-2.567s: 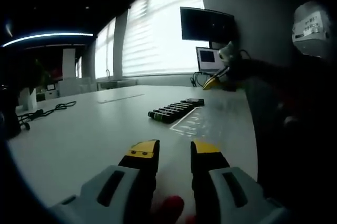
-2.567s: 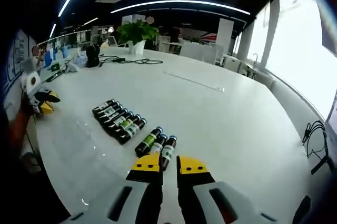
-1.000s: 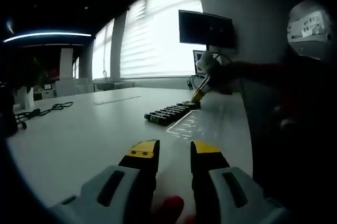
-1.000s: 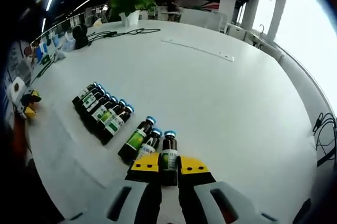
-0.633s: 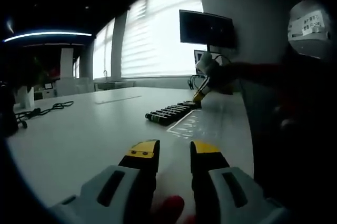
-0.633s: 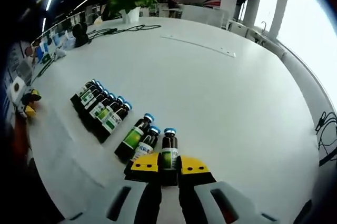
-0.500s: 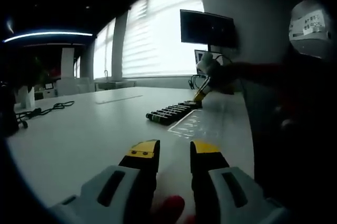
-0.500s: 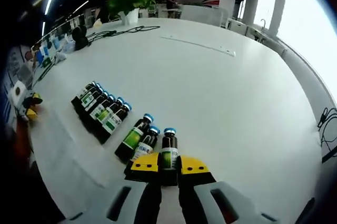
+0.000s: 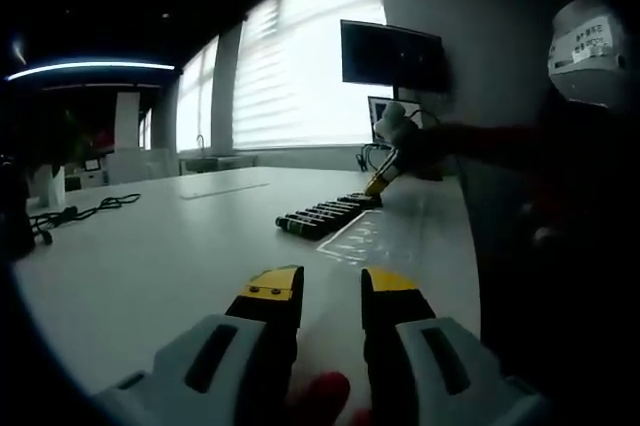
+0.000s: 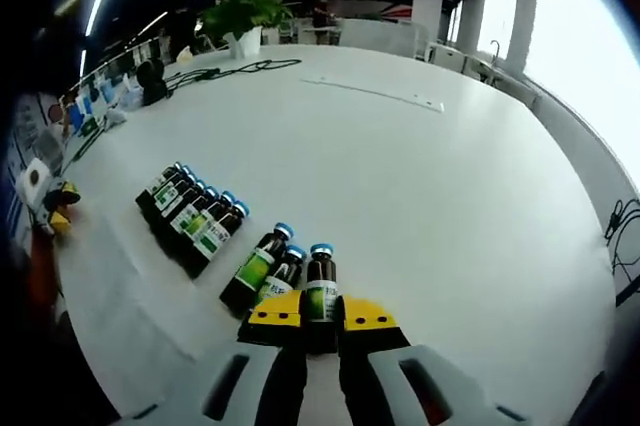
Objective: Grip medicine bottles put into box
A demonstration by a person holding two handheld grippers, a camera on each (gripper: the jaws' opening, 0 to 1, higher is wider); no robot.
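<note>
One medicine bottle (image 10: 321, 291) is gripped between the right gripper (image 10: 320, 314) jaws, long axis along them, cap pointing forward; the left gripper (image 9: 331, 287) is held open, empty, well apart.

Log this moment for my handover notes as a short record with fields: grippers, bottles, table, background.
right gripper: jaws closed on a dark medicine bottle with a blue cap and green label
loose bottles: two more lying on the table just left of the held one
bottle row: a tight row of matching bottles lying side by side, further left
left gripper: jaws apart, nothing between them, above the white table
background: potted plant and black cables at the far side
</note>
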